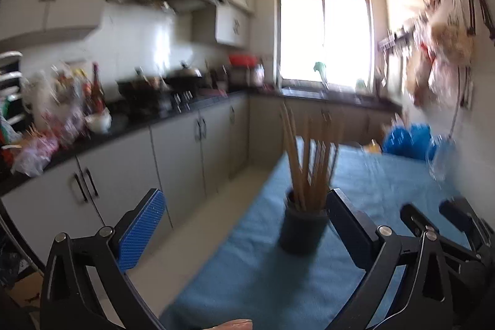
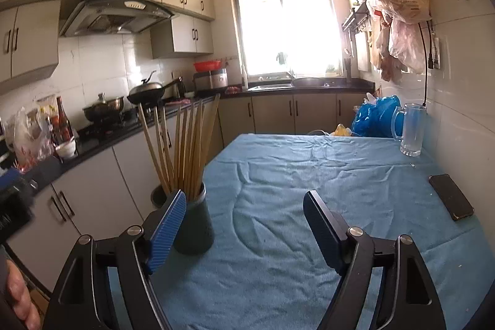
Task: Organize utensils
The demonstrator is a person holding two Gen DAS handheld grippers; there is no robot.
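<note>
A dark cylindrical holder (image 1: pixel 303 229) (image 2: pixel 195 225) stands upright near the left edge of the table with the blue cloth (image 2: pixel 309 190). Several wooden chopsticks (image 1: pixel 309 163) (image 2: pixel 182 144) stand in it, fanned out. My left gripper (image 1: pixel 244 212) is open and empty, its right finger close beside the holder; this view is blurred. My right gripper (image 2: pixel 244 221) is open and empty, its left finger (image 2: pixel 168 228) just in front of the holder. The right gripper also shows in the left wrist view at the lower right (image 1: pixel 445 225).
A black phone (image 2: pixel 451 196) lies at the table's right edge. A glass mug (image 2: pixel 410 129) and a blue bag (image 2: pixel 376 116) stand at the far right by the wall. Cabinets and a cluttered counter (image 2: pixel 92 138) run along the left, across a narrow floor strip.
</note>
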